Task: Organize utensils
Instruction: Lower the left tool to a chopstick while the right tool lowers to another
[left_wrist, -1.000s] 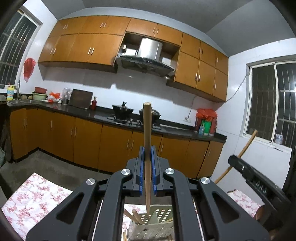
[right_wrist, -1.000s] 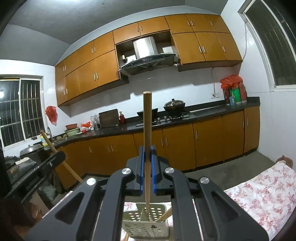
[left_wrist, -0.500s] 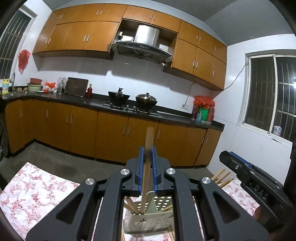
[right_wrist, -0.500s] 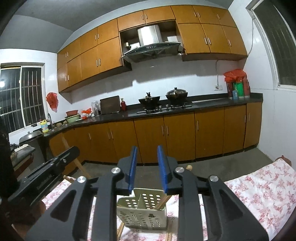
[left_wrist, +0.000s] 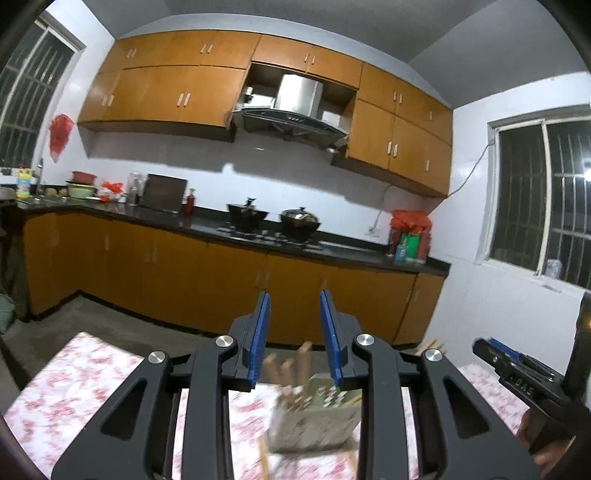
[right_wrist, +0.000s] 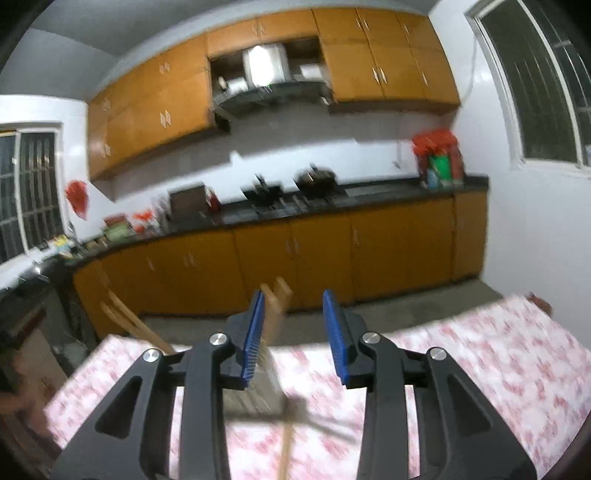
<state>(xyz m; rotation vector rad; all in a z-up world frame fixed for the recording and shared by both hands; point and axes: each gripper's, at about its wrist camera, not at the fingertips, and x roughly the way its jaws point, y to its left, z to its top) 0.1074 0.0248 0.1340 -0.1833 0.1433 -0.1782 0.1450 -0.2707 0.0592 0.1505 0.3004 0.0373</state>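
A pale perforated utensil holder (left_wrist: 314, 421) stands on the floral tablecloth (left_wrist: 85, 380), with several wooden chopsticks (left_wrist: 291, 373) upright in it. My left gripper (left_wrist: 295, 334) hovers just before and above the holder; its jaws are opening, with nothing between the blue pads. In the right wrist view the holder (right_wrist: 258, 391) is blurred, and chopstick tops (right_wrist: 277, 295) poke up by the left pad. My right gripper (right_wrist: 294, 334) is also opening, with nothing pressed between its pads. One chopstick (right_wrist: 286, 443) lies on the cloth below it. The right gripper (left_wrist: 517, 376) shows at the left view's right edge.
The floral-clothed table (right_wrist: 498, 354) spreads to both sides of the holder. Two wooden sticks (right_wrist: 129, 325) slant up at its far left corner. Beyond a strip of floor run orange cabinets (left_wrist: 166, 266) and a dark counter with pots (left_wrist: 273, 218).
Both grippers were shut on an upright chopstick a second ago. Both have let go: the jaws now stand apart and the chopsticks stand in the holder. Both views have sunk.
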